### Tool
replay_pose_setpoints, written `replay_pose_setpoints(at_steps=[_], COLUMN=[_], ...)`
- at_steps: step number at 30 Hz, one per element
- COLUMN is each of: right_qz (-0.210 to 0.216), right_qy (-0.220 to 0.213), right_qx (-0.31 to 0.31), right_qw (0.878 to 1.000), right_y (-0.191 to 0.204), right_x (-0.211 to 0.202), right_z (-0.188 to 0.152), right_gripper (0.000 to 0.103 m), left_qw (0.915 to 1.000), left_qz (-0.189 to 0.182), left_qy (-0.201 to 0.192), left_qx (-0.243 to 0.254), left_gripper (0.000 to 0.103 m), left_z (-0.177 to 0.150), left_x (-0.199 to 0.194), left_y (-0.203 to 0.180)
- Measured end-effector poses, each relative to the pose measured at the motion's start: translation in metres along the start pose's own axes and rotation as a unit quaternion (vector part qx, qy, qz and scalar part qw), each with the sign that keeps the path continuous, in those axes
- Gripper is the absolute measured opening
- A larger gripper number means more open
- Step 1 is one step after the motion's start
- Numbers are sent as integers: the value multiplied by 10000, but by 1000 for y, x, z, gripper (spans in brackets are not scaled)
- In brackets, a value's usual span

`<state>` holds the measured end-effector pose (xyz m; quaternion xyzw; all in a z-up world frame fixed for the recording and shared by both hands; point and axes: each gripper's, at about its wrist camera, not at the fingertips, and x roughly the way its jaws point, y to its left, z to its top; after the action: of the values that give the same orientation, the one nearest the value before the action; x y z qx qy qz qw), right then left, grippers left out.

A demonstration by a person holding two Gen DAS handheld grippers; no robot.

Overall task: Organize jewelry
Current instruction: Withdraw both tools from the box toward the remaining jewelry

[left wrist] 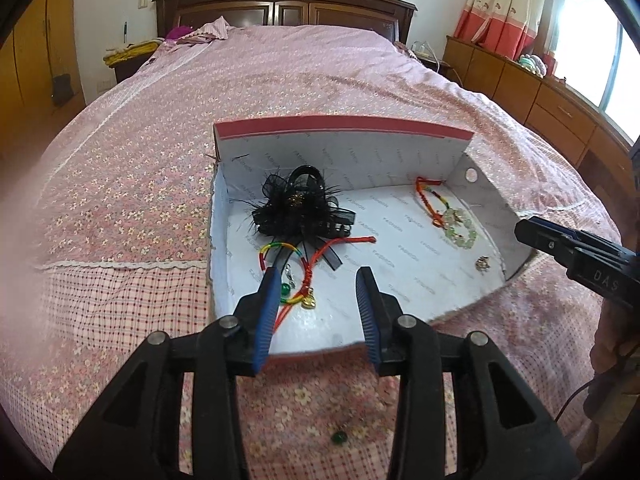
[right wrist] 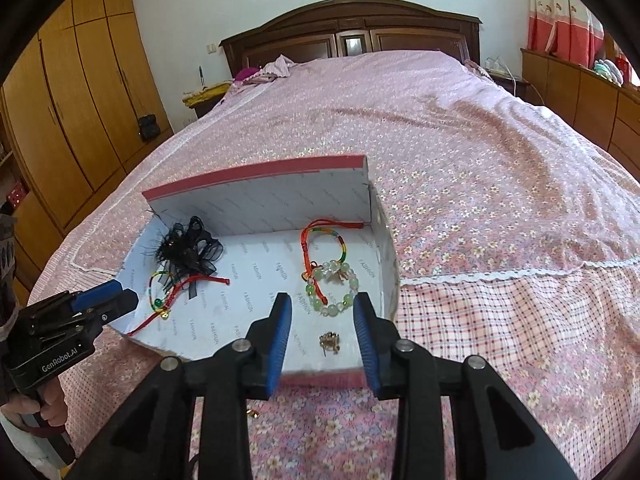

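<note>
Both your left gripper and right gripper hung narrowly parted and empty above the box, where the jewelry lay. A green bead sat on the bed outside; you risked overlooking it.

Home bedroom, pink floral bedspread, dark wooden headboard, wardrobe, curtains

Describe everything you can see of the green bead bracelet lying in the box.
The pale green and clear bead bracelet forms a closed ring of glossy round beads, glass or stone by the look. It lies flat on the white printed floor of the red-edged cardboard box, near its right wall. The red and rainbow braided cord bracelet overlaps its far side. No gripper touches it.
</note>
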<state>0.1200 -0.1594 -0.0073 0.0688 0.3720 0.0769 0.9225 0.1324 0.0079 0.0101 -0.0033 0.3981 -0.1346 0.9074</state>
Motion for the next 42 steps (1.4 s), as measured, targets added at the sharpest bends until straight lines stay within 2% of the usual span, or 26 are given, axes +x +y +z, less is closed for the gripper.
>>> replay_pose_setpoints(at_steps=[21, 42], right_qz=[136, 231], right_qy=[-20, 172], right_qx=[-33, -1], right_qw=[9999, 9996], right_y=[13, 15], right_x=[-44, -52], right_z=[-43, -76], right_gripper=[35, 35], left_qw=[9999, 9990], left_qz=[-90, -179], left_qy=[29, 388], left_qx=[44, 155], left_gripper=[32, 32], left_z=[-35, -60], left_x=[-34, -17], left_y=[-12, -36])
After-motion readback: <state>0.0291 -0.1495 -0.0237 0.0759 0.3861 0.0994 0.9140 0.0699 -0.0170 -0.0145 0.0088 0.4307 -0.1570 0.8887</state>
